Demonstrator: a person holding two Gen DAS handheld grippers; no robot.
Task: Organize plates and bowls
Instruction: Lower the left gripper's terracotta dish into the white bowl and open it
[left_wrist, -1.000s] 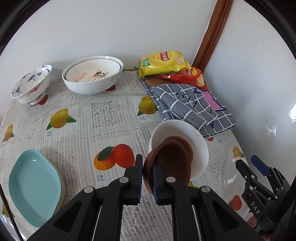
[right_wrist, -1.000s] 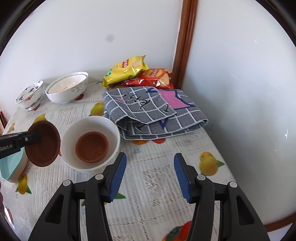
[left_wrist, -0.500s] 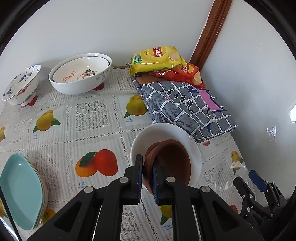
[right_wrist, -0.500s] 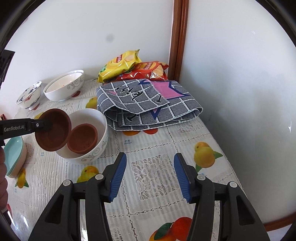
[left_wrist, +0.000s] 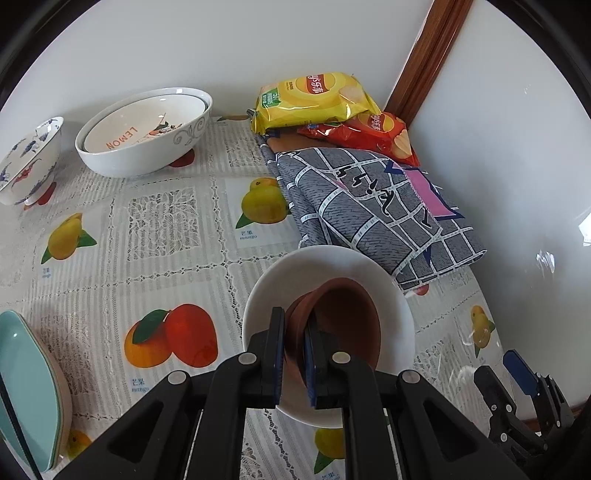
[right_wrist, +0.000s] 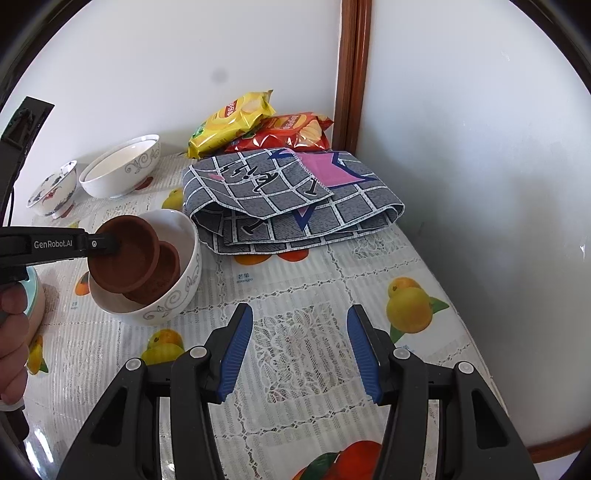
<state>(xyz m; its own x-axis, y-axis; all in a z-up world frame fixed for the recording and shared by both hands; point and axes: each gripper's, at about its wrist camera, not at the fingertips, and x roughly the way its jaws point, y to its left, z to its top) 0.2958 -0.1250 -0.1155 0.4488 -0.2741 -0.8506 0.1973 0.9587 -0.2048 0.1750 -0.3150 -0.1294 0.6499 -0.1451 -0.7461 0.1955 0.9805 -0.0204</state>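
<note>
My left gripper (left_wrist: 294, 325) is shut on the rim of a small brown bowl (left_wrist: 343, 321), tilted and held inside a white bowl (left_wrist: 402, 314) on the fruit-print tablecloth. In the right wrist view the brown bowl (right_wrist: 123, 254) leans over a second brown bowl (right_wrist: 162, 273) that lies in the white bowl (right_wrist: 181, 288). My right gripper (right_wrist: 299, 343) stands open over bare tablecloth to the right of the white bowl, nothing between its fingers. Two nested white bowls (left_wrist: 144, 136) and a blue-patterned bowl (left_wrist: 29, 162) stand by the back wall. Stacked teal plates (left_wrist: 26, 398) lie at the left edge.
A folded grey checked cloth (left_wrist: 369, 206) lies just behind the white bowl. Yellow (left_wrist: 314, 99) and red (left_wrist: 369, 133) chip bags sit in the back corner by a wooden post. Walls close the table at the back and right. A hand (right_wrist: 13, 339) grips the left tool.
The left gripper carried the brown bowl rightward and down, from beside the white bowl into it, over the other brown bowl. The right gripper stayed open.
</note>
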